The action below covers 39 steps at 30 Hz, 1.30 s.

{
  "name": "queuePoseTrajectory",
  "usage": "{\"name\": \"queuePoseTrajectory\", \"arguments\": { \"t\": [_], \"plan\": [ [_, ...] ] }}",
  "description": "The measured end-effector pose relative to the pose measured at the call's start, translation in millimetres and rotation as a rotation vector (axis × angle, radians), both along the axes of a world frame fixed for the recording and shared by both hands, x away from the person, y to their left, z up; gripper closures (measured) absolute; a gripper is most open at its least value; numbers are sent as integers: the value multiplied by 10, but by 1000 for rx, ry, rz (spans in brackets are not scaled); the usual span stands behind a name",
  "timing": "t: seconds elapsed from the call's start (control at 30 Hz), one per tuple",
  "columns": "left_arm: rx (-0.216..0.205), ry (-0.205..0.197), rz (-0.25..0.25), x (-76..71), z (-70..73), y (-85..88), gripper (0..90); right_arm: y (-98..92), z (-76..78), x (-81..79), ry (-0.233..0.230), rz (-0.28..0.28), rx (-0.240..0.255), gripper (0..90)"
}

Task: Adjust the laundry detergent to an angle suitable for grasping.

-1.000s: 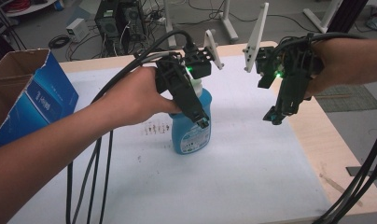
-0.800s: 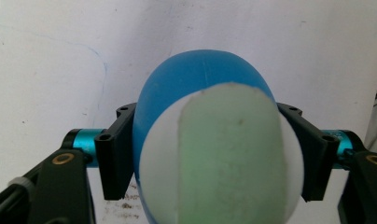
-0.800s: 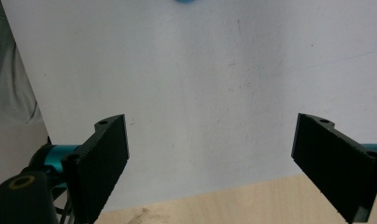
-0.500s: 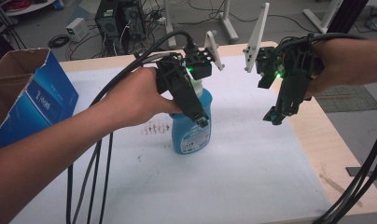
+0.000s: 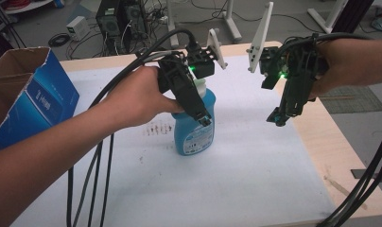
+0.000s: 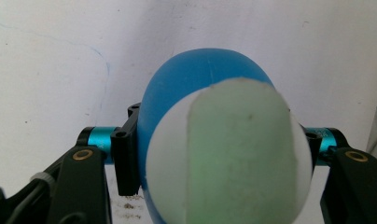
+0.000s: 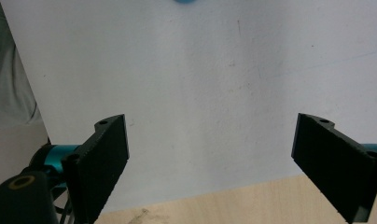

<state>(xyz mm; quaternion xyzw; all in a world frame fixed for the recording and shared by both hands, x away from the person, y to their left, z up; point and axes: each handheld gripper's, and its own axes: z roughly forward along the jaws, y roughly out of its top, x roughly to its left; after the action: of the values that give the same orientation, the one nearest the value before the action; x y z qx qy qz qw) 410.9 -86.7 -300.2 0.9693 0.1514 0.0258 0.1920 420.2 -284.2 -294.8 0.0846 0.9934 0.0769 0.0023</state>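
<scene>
The blue detergent bottle [image 5: 195, 124] stands upright between the left gripper [image 5: 198, 111] jaws, which have just closed onto it. The right gripper [image 7: 210, 163] hangs well apart from it, its jaws wide and holding nothing.

The bottle [image 5: 194, 125] is bright blue with a white cap [image 6: 233, 154] and a pale printed label — the box [image 5: 35, 101] blue outside, brown cardboard inside — on a white mat [image 5: 236, 175] over light wood.

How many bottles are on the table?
1: a blue bottle stands upright near the middle of the white table, clamped by the left gripper. The cardboard box might hide more.
</scene>
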Motion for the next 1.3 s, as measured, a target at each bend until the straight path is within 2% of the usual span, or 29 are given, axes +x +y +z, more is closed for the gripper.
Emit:
{"name": "queuePoseTrajectory", "arguments": {
  "t": [0.23, 0.53, 0.6, 0.7, 0.8, 0.83, 0.93, 1.23, 1.3],
  "plan": [
    [-5, 5, 3, 4, 4, 7, 371, 8, 0, -3, 4, -5, 0, 105],
    [-2, 10, -21, -1, 21, 30, 375, 11, 4, -5, 6, -13, -4, 105],
    [-16, 16, -20, 3, 41, 49, 375, 18, 1, 4, 0, -4, 2, 105],
    [-16, 7, -34, -10, 86, 61, 376, 28, 3, 1, 5, -8, -7, 105],
    [-16, 7, -45, -9, 141, 79, 376, 41, -4, 18, -4, 11, 6, 105],
    [-19, 6, -46, -5, 153, 86, 376, 45, 2, 6, 4, -3, 5, 105],
    [-21, 4, -54, 3, 195, 113, 376, 54, 8, 7, 0, 1, 5, 105],
    [-29, 3, -89, 4, 250, 161, 376, 62, 10, 11, -4, 13, 10, 105],
    [-31, 4, -91, 9, 265, 182, 376, 66, 23, -14, 6, -14, -2, 105]
  ]
}}
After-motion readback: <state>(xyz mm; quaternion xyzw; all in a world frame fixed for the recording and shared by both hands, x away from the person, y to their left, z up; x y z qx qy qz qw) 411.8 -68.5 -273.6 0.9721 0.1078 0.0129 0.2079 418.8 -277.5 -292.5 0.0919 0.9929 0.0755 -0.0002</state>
